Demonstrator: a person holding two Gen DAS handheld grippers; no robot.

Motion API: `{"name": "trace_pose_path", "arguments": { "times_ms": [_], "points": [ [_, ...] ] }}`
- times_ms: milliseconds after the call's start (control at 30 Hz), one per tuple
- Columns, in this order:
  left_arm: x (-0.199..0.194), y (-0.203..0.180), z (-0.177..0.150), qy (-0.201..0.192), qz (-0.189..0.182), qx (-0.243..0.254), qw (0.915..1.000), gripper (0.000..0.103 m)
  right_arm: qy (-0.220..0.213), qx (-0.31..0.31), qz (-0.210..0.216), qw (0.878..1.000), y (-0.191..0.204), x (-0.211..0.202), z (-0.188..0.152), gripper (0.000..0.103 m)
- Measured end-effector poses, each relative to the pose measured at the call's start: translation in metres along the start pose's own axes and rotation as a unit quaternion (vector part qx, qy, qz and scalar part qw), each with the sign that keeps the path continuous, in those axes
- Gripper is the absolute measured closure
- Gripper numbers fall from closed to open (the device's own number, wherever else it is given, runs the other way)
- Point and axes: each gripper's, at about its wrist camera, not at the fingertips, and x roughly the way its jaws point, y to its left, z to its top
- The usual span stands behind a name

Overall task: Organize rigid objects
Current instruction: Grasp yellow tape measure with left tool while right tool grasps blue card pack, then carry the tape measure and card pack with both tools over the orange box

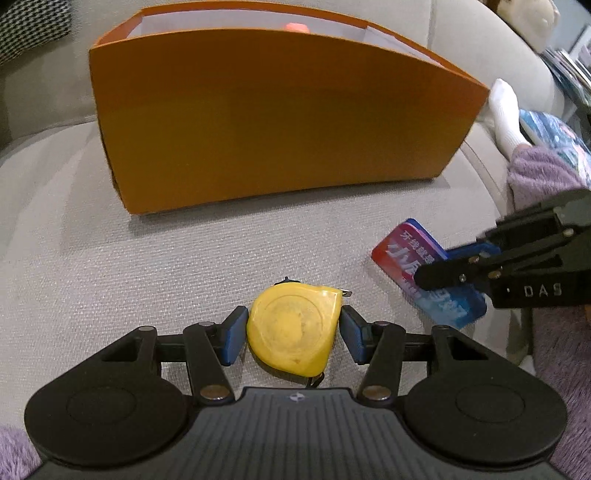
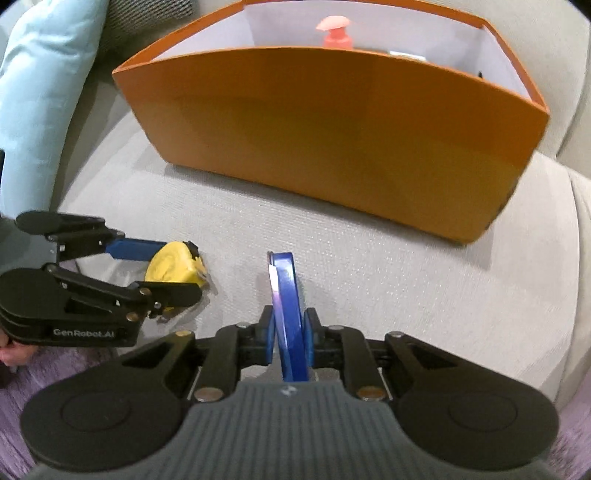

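A yellow tape measure (image 1: 293, 334) lies flat on the grey sofa seat (image 1: 110, 266). My left gripper (image 1: 293, 325) straddles it, and both blue pads touch its sides. In the right wrist view the tape measure (image 2: 173, 264) sits at the left in the left gripper (image 2: 177, 271). My right gripper (image 2: 290, 332) is shut on a flat blue-and-red packet (image 2: 284, 295), seen edge-on there. In the left wrist view the packet (image 1: 413, 258) shows printed text, with the right gripper (image 1: 450, 264) on it. Behind both stands an orange open-topped box (image 1: 269, 118), also in the right wrist view (image 2: 332, 140).
A pink pump bottle (image 2: 334, 33) stands inside the box at the back. A light blue cushion (image 2: 33, 92) lies at the left. A white sock (image 1: 504, 110) and purple fleece (image 1: 546, 173) are at the right. Grey seat fabric stretches between the grippers and the box.
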Motion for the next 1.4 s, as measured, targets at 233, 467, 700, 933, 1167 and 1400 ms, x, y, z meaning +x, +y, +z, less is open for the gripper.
{"name": "trace_pose_path", "arguments": {
  "times_ms": [233, 467, 700, 933, 1167, 1400],
  "points": [
    [-0.036, -0.007, 0.009, -0.044, -0.029, -0.021, 0.9984, 0.042, -0.053, 0.035, 0.013, 0.998, -0.003, -0.045, -0.004, 0.090],
    [-0.087, -0.017, 0.063, -0.099, -0.060, -0.005, 0.9932, 0.042, -0.133, 0.072, 0.044, 0.987, -0.021, -0.118, 0.030, 0.089],
    [-0.079, -0.012, 0.136, -0.114, -0.037, 0.007, 0.9927, 0.042, -0.162, 0.105, 0.033, 0.981, -0.043, -0.122, 0.109, 0.089],
    [-0.022, 0.003, 0.164, -0.055, -0.028, 0.011, 0.9980, 0.042, -0.071, 0.156, -0.004, 0.985, -0.065, -0.036, 0.164, 0.089],
    [0.007, 0.018, 0.167, -0.024, -0.004, 0.019, 0.9995, 0.042, -0.006, 0.179, -0.019, 0.984, -0.077, 0.030, 0.174, 0.089],
    [0.016, 0.020, 0.173, -0.019, -0.010, 0.022, 0.9995, 0.042, 0.022, 0.189, -0.032, 0.981, -0.085, 0.049, 0.180, 0.089]
  ]
}}
